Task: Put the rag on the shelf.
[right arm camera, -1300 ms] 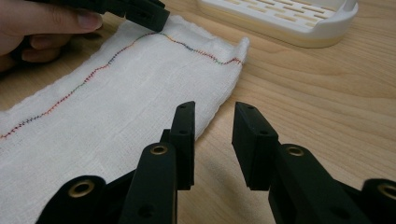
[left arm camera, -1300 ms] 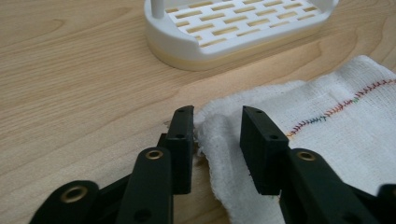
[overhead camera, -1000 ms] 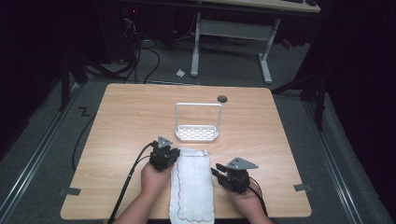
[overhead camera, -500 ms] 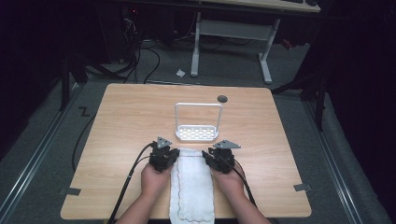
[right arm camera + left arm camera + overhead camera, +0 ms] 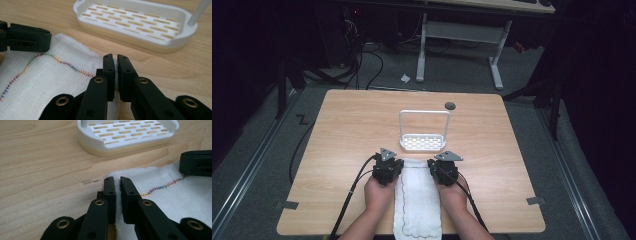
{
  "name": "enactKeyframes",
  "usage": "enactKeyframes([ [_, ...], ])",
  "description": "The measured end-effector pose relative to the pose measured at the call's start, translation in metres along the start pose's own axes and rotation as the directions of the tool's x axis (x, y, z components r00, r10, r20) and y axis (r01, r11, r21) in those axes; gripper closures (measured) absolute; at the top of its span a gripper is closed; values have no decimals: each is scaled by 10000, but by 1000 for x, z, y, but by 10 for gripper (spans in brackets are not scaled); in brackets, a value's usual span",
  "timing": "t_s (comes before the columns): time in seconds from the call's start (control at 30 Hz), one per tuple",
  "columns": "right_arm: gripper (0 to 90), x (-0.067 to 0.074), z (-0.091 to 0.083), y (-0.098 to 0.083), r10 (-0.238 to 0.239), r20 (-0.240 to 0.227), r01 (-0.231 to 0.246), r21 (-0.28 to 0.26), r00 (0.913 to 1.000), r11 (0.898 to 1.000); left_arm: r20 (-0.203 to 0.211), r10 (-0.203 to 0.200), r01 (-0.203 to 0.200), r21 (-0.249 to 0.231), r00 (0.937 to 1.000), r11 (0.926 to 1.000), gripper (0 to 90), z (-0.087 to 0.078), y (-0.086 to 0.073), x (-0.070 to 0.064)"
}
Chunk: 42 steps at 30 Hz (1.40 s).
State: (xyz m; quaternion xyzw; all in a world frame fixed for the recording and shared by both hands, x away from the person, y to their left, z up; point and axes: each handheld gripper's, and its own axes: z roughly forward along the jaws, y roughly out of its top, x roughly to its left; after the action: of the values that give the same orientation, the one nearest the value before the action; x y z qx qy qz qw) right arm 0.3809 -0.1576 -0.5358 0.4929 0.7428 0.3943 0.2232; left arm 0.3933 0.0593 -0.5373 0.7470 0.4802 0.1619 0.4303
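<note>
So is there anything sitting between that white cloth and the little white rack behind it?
Nothing visible. Bare table lies between the cloth and the rack. Both the left gripper and the right gripper are already pinching the cloth's far corners.

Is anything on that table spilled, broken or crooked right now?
Nothing stands out. The white cloth lies flat, its near end hanging over the table edge. The left gripper and right gripper pinch its far corners. The white rack stands upright beyond.
</note>
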Motion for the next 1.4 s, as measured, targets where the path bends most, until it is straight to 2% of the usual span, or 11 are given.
enactKeyframes([
  [0.2, 860, 6, -21, 4, -142, -251, 117, -992, 9996, 9950, 36, -314, 316, -1074, 9995, 9937, 838, -14, -1, -10],
  [0.23, 860, 7, -25, 5, -207, -220, 180, -1197, 9995, 9926, -55, -250, 240, -1449, 9997, 9892, 838, -20, 1, -15],
  [0.3, 860, 8, -33, 8, -268, -234, 228, -1547, 9994, 9877, -135, -153, 127, -1718, 9998, 9851, 838, -25, 5, -20],
  [0.37, 859, 9, -35, 9, -274, -251, 230, -1613, 9993, 9866, -104, -146, 124, -1835, 9998, 9829, 838, -27, 7, -22],
  [0.43, 859, 11, -42, 13, -552, -117, 522, -1833, 9984, 9817, -223, 221, -262, -2061, 9995, 9782, 838, -32, 13, -29],
  [0.57, 860, 11, -49, 19, -611, -67, 583, -2124, 9981, 9754, -274, 407, -459, -2280, 9988, 9726, 838, -38, 21, -32],
  [0.8, 860, 6, -70, 41, -725, 67, 713, -2931, 9973, 9534, -173, 552, -579, -2863, 9983, 9564, 837, -52, 47, -35],
  [1.1, 860, 4, -96, 75, -996, 269, 1024, -3697, 9947, 9235, -191, 932, -938, -3587, 9955, 9287, 837, -73, 81, -41],
  [1.13, 860, 4, -101, 83, -1053, 330, 1099, -3864, 9939, 9157, -200, 943, -950, -3690, 9953, 9246, 837, -76, 85, -41],
  [1.3, 860, 4, -109, 95, -1136, 357, 1182, -4137, 9929, 9027, -231, 1040, -1045, -4038, 9943, 9089, 838, -85, 97, -43],
  [1.4, 861, 4, -115, 103, -1149, 352, 1188, -4313, 9928, 8943, -273, 1093, -1103, -4341, 9936, 8941, 839, -93, 104, -45],
])
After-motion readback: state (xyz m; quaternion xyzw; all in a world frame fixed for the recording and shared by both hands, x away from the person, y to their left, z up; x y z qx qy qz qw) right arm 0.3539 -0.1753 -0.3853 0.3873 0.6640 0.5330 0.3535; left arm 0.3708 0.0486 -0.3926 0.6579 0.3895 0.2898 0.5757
